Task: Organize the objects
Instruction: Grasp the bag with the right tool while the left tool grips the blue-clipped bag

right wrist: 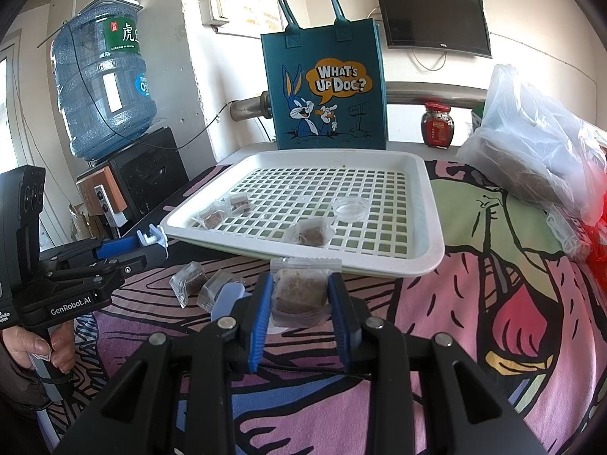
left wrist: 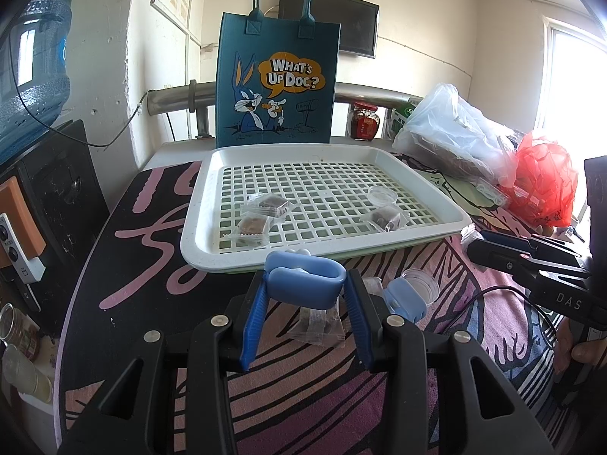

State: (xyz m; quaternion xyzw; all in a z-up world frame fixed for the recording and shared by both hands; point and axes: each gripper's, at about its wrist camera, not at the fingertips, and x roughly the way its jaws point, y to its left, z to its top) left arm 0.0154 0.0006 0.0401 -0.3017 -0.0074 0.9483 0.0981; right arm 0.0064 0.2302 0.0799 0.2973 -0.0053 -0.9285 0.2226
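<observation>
My left gripper (left wrist: 305, 284) is shut on a blue plastic clip (left wrist: 303, 278), held just above the cloth before the white slotted tray (left wrist: 326, 159). My right gripper (right wrist: 301, 292) is shut on a wrapped brown snack cube (right wrist: 299, 295) near the tray's front edge (right wrist: 303, 261). The tray holds three wrapped cubes (left wrist: 271, 204) (left wrist: 248, 227) (left wrist: 385, 220) and a clear round lid (left wrist: 383, 195). On the cloth lie a wrapped cube (left wrist: 316, 324), a second blue clip (left wrist: 404, 299) and a clear lid (left wrist: 419, 286). Two wrapped cubes (right wrist: 189, 282) (right wrist: 218, 290) lie left of my right gripper.
A blue Bugs Bunny tote bag (left wrist: 277, 79) stands behind the tray. A red-lidded jar (left wrist: 364, 121), a clear plastic bag (left wrist: 451, 132) and a red bag (left wrist: 546, 174) sit at the right. A water jug (right wrist: 102, 87) on a dispenser stands at the left.
</observation>
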